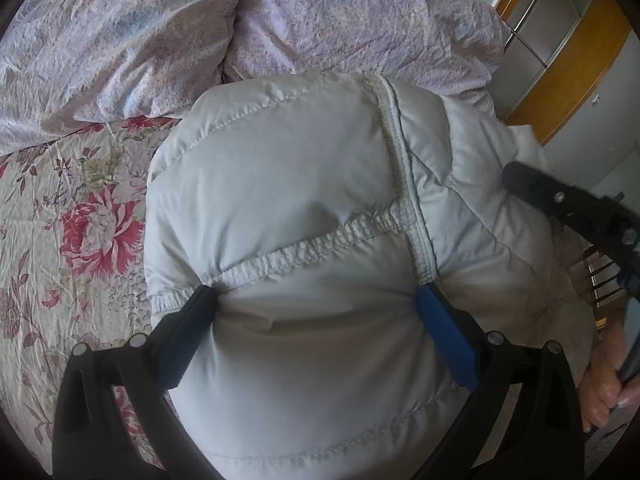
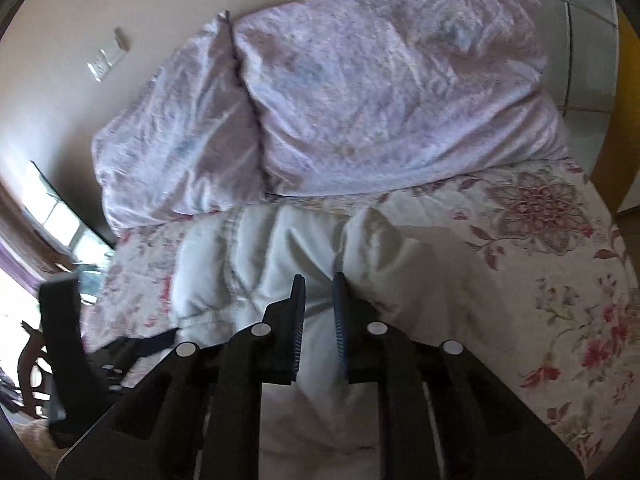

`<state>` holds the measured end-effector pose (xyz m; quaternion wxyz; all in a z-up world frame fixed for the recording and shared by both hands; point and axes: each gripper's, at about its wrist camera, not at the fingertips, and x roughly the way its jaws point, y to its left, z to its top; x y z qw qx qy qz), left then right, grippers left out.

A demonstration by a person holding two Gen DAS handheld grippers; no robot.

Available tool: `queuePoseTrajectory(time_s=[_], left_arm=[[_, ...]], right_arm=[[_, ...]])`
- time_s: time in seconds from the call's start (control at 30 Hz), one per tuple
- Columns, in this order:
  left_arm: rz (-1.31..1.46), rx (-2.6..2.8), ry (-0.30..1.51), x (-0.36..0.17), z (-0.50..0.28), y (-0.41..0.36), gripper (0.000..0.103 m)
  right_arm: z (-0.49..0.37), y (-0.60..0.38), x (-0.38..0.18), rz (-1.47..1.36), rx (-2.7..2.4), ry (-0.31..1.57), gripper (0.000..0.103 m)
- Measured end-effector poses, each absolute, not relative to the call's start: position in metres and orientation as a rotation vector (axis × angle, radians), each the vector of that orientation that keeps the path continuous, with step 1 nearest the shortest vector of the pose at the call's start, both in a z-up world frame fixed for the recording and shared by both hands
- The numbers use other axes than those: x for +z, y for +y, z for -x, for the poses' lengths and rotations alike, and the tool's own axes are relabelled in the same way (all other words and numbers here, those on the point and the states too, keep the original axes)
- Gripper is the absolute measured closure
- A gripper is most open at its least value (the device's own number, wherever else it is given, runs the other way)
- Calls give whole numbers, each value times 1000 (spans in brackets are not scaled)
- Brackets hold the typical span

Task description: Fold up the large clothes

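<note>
A large white puffer jacket (image 1: 304, 184) lies bunched on a floral bedspread (image 1: 52, 216). In the left wrist view its elastic hem and a seam face me. My left gripper (image 1: 316, 300) is wide open, its fingers set around a thick bulge of the jacket; whether they press it is unclear. In the right wrist view the jacket (image 2: 256, 256) lies in folds on the bedspread (image 2: 540, 280). My right gripper (image 2: 318, 288) has its jaws nearly together with jacket fabric pinched in the narrow gap. The right gripper also shows in the left wrist view (image 1: 576, 208).
A crumpled lilac duvet (image 2: 360, 92) is piled behind the jacket, also in the left wrist view (image 1: 200, 28). A wardrobe with yellow trim (image 1: 568, 64) stands at the right. A dark wooden chair (image 2: 32, 364) stands beside the bed at the left. A window lights the left side.
</note>
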<state>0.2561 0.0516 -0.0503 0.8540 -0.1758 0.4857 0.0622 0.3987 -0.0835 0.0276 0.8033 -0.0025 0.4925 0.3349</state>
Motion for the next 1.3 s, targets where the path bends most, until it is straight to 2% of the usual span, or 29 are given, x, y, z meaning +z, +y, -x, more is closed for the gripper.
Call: queuePoseTrajectory(time_s=[0.2, 0.67, 1.3], left_arm=[[338, 127, 1019, -49, -259, 46, 2], [382, 196, 893, -15, -260, 64, 2], [256, 248, 921, -33, -280, 50, 2]], right_arm=[[-410, -93, 6, 3, 658, 1086, 101], [-425, -111, -45, -37, 661, 1133, 103], [-426, -111, -63, 23, 690, 1103, 103]])
